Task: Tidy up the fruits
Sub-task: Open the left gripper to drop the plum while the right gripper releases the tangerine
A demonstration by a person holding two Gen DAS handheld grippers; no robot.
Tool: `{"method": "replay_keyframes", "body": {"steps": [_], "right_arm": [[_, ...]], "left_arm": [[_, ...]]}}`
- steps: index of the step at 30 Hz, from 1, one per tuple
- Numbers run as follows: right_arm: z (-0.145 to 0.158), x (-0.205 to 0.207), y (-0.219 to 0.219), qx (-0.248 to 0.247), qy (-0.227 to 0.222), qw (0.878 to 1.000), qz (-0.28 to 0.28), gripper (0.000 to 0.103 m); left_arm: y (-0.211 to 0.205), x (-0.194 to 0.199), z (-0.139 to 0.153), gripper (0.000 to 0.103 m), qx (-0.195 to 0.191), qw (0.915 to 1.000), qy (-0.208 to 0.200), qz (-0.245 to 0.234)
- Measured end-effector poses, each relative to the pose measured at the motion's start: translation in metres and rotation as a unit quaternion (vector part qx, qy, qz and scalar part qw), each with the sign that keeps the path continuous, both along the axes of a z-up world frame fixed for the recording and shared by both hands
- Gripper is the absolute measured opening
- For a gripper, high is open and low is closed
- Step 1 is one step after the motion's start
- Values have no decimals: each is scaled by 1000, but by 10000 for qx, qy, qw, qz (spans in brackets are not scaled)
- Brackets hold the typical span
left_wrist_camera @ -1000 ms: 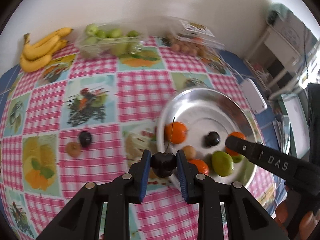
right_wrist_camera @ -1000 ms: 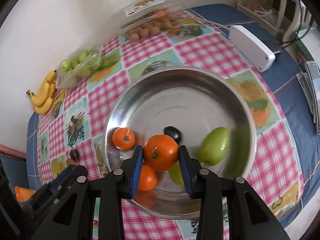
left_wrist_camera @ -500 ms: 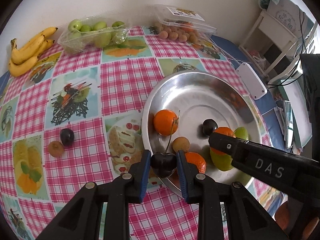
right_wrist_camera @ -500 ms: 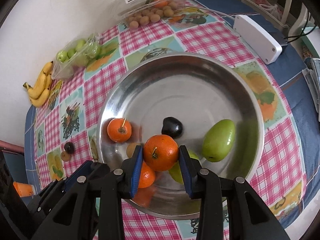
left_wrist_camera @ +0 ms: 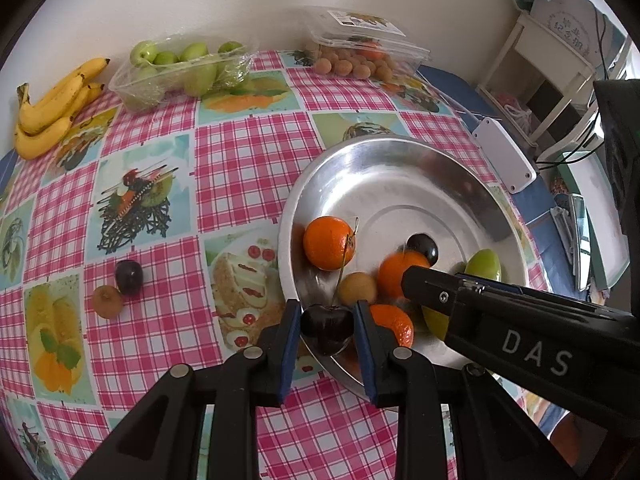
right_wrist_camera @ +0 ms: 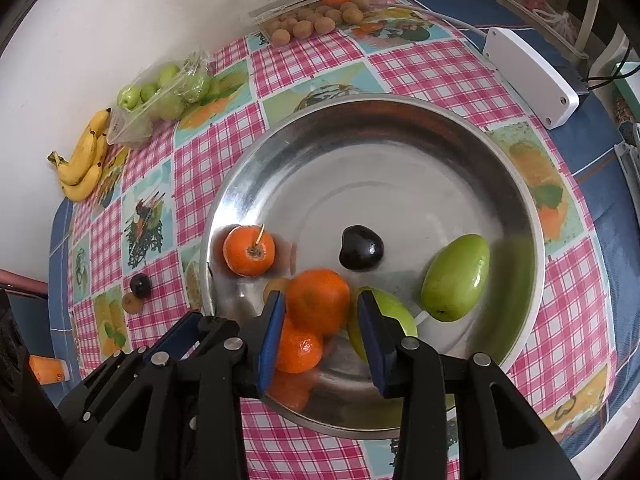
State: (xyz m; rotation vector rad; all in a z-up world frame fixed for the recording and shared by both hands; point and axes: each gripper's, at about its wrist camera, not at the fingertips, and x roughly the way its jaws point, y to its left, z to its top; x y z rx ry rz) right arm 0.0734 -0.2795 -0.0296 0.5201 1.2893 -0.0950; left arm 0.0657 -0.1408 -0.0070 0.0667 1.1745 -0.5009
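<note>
The left gripper (left_wrist_camera: 326, 330) pinches a dark cherry (left_wrist_camera: 327, 328) just over the near rim of the steel bowl (right_wrist_camera: 400, 184); the right gripper (right_wrist_camera: 320, 334) has just been opening, its jaws now clear of the orange (right_wrist_camera: 318, 300) dropping among the fruit inside; still left, I judge, are a second cherry (left_wrist_camera: 129, 277) and a small brown fruit (left_wrist_camera: 107, 301) out on the tablecloth (left_wrist_camera: 248, 160).

Both grippers point steeply downward, side by side. The left gripper (left_wrist_camera: 327, 330) has its jaws clamped on a dark cherry (left_wrist_camera: 326, 327). The right gripper (right_wrist_camera: 322, 314) has just been opening its jaws, a mandarin (right_wrist_camera: 318, 300) loose between them, the right pad apart from it.
</note>
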Motion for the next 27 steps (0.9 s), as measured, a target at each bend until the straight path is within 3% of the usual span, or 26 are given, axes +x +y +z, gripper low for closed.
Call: {"method": "replay_keyframes", "body": {"steps": [6,10,16,19,23,27], "right_arm": [[7,0,0,-31,-95,9999,9,42],[10,-1,0,-35,-140,9999,-4,42],[11,-1,-2,-27,-144,9999,-43,42],[11,-2,-4,-44,-137,9999,-79,42],[10,-4,-6,-115,-112,9997,-190,61],[9,-4,-8,-144,-54,9996,-236,66]], "left_arm": [[1,0,0,32,-29,10000,42,5],[1,-1,0,45,-75,10000,54,7],[3,-1,2,45,-84,9999,67,41],[8,0,2,51,-31,9998,95,143],[16,3,2,58,60,9993,134,357],[26,9,1,62,140,9979,191,610]]}}
